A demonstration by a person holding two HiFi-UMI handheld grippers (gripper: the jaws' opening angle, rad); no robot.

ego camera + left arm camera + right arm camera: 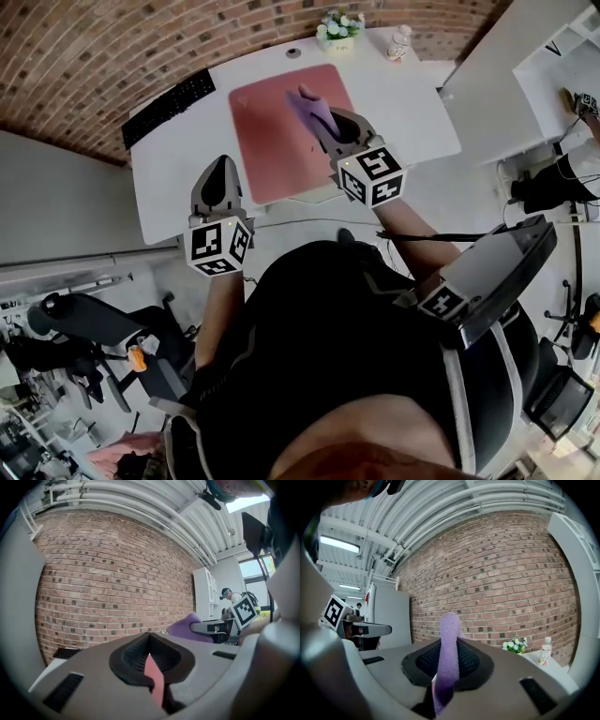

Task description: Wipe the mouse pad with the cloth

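Observation:
A pink mouse pad (272,141) lies flat on the white table (403,103). My right gripper (323,117) hovers over the pad's right half, shut on a purple cloth (312,106); in the right gripper view the cloth (450,625) stands up between the closed jaws of the right gripper (448,646). My left gripper (218,178) is held above the table's front left part, beside the pad's left edge. The left gripper (150,644) has its jaws together, with only a pink sliver showing through the slit. The cloth (183,626) also shows in the left gripper view.
A black keyboard (169,105) lies at the table's left back. A small flower pot (339,28) and a bottle (400,42) stand at the back edge by the brick wall. Another white desk (511,75) is to the right, an office chair (103,323) to the left.

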